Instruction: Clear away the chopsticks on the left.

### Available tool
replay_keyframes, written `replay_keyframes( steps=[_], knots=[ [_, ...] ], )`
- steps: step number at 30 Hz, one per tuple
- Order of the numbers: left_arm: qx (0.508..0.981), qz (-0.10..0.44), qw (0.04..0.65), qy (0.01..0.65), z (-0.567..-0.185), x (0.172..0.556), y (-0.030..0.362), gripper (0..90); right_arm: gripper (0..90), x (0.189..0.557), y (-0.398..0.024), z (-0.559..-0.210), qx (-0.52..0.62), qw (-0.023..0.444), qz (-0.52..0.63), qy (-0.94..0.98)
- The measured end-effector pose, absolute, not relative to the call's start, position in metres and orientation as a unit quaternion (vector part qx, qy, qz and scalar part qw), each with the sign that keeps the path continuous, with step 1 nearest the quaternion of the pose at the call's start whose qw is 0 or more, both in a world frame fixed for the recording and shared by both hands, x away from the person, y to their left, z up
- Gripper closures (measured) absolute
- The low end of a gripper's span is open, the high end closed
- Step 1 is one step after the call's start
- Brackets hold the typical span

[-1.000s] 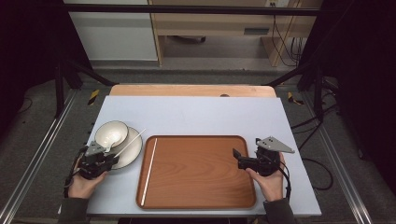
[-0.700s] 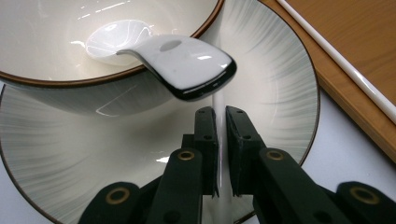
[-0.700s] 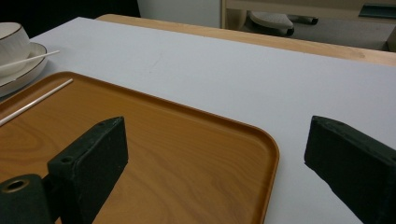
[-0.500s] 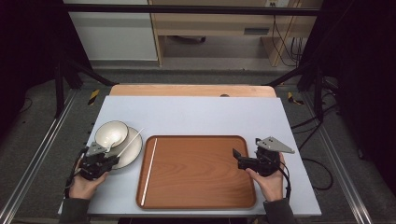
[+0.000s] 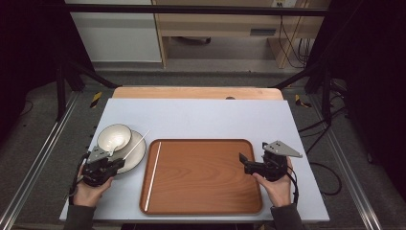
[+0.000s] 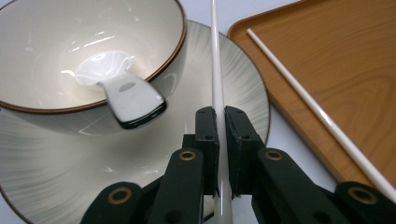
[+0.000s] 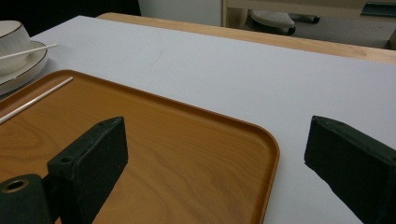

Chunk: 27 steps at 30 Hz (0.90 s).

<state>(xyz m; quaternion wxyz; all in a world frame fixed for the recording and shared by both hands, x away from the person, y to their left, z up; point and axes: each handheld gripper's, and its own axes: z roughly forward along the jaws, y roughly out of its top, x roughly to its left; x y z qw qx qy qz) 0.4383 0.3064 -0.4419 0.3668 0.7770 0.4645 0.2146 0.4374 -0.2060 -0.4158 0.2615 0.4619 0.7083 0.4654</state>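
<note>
Chopstick work shows plainly from the high view: the left gripper [image 5: 112, 160] sits at the near edge of the plate [image 5: 136, 155], its jaws closed on a white chopstick [image 5: 136, 144] that runs away from the jaws, up and to the right across the plate's rim. Just beyond the jaws and a little to their left stands the bowl [image 5: 114, 137], resting on the plate. To the right of this gripper lies the wooden tray [image 5: 206, 177], and a second chopstick [image 5: 153, 175] lies along the tray's left side, apart from the gripper. The right gripper [image 5: 245, 163] hangs over the tray's right edge, jaws pointing left across the tray.

Seen in the left gripper view, the two black jaws pinch the chopstick [image 6: 218, 93] between their pads; they have just been closing, and the stick now stands clamped there, running straight ahead over the plate [image 6: 243, 88]. Ahead and left of the jaws is the bowl [image 6: 70, 56], with a white spoon [image 6: 121, 88] in it whose handle rests over the rim toward the jaws. Right of the jaws lies the tray [image 6: 341, 70] with the second chopstick [image 6: 299, 88] on it.

Seen in the right gripper view, the jaws stand wide apart with nothing between them, over the tray [image 7: 187, 154] corner. Far ahead on the left lie the second chopstick [image 7: 37, 99], the plate [image 7: 25, 67], the bowl [image 7: 11, 39] and the held chopstick [image 7: 28, 51].
</note>
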Motion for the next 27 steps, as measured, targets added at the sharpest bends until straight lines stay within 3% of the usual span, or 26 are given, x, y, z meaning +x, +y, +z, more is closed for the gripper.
replay_keyframes(
  steps=[27],
  knots=[
    [0.746,0.255,0.407,0.461,-0.424,0.403,0.256,84.3,6.3,0.437,-0.205,-0.414,0.461,0.266,0.465,0.707]
  ],
)
